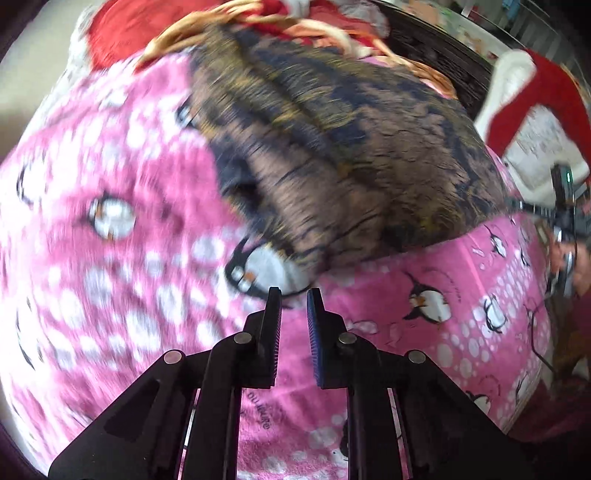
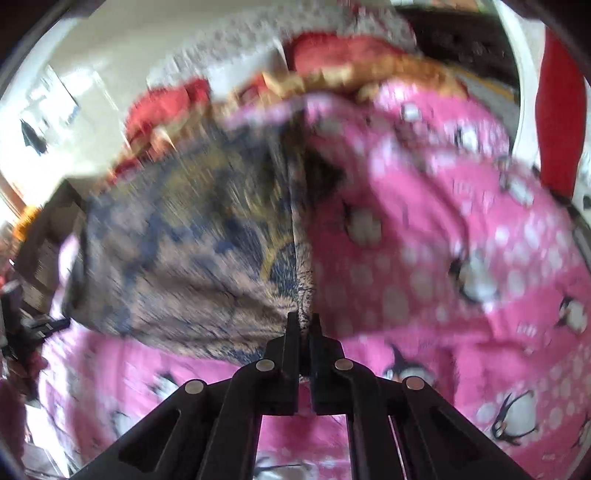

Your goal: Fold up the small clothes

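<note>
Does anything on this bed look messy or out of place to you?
Somewhat. The brown-and-navy patterned garment lies rumpled and creased on the pink penguin-print blanket, not flat. Behind it, red and orange clothes sit in a jumbled heap. The pictures are blurred, but nothing looks torn or spilled.

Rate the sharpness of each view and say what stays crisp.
Left wrist: brown garment and the blanket's left part smear with motion blur; its right part and the left gripper stay sharp. Right wrist: nearly all cloth is blurred; only the right gripper is crisp. Fisheye bends both.
</note>
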Motion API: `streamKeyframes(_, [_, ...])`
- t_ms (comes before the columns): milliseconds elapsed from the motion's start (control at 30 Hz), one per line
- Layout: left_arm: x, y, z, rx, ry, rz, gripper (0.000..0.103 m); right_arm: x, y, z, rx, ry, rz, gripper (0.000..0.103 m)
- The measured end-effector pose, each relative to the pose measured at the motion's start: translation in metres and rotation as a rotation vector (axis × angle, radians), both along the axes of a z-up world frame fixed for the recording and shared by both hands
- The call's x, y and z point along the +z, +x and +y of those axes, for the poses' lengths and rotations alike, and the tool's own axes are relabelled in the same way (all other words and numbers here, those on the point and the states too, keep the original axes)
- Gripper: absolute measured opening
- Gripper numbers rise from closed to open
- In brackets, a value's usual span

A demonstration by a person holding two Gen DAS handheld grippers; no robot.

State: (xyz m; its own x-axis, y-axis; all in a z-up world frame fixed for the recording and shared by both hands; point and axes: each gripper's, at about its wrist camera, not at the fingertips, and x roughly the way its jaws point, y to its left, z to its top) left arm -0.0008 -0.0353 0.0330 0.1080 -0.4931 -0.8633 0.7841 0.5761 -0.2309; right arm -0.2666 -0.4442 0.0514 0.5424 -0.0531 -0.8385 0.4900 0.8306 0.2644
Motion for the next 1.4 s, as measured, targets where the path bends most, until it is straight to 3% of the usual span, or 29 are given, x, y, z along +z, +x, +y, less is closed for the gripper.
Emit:
streamKeyframes(100, [0.011, 0.000, 0.012, 0.060, -0.041, 0.025, 0.013, 0.000, -0.007, -0.002, -0.040, -0.005, -0.003, 0.008])
streamKeyframes(133, [0.017, -0.001, 0.015, 0.066, -0.056, 0.024, 0.013, 0.008, -0.012, -0.003, -0.064, -0.017, -0.016, 0.026])
streamKeyframes(200, [0.036, -0.006, 0.018, 0.074, -0.106, 0.005, 0.014, 0.026, -0.019, -0.004, -0.101, -0.059, -0.040, 0.036])
streamKeyframes(333, [0.064, -0.009, 0.006, 0.104, -0.198, -0.001, 0.047, 0.058, -0.008, 0.005, -0.049, -0.091, -0.105, 0.036])
streamKeyframes(400, [0.068, -0.009, -0.008, 0.118, -0.233, -0.002, 0.051, 0.061, 0.012, 0.014, -0.009, -0.108, -0.096, 0.036])
streamKeyframes(567, [0.046, -0.004, -0.036, 0.142, -0.136, -0.027, 0.051, 0.056, 0.082, 0.029, 0.061, -0.189, -0.070, 0.036])
streamKeyframes(700, [0.004, 0.005, -0.037, 0.206, 0.023, -0.012, 0.051, 0.045, 0.119, 0.014, 0.019, -0.173, -0.073, 0.036])
streamKeyframes(800, [-0.009, 0.009, -0.025, 0.245, -0.036, 0.043, 0.053, 0.026, 0.138, -0.010, -0.041, -0.172, -0.016, 0.037])
streamKeyframes(867, [-0.008, 0.009, -0.023, 0.243, -0.049, 0.048, 0.053, 0.013, 0.143, -0.022, -0.053, -0.117, 0.001, 0.042])
streamKeyframes(1000, [-0.008, 0.007, -0.019, 0.252, -0.058, 0.049, 0.053, 0.027, 0.142, -0.014, -0.044, -0.167, 0.031, 0.043])
streamKeyframes(1167, [-0.005, 0.001, -0.014, 0.272, -0.050, 0.034, 0.053, 0.055, 0.152, 0.035, 0.067, -0.150, -0.036, 0.043])
streamKeyframes(1400, [0.004, 0.000, -0.019, 0.299, -0.033, 0.001, 0.053, 0.055, 0.207, 0.122, 0.287, -0.161, -0.052, 0.043])
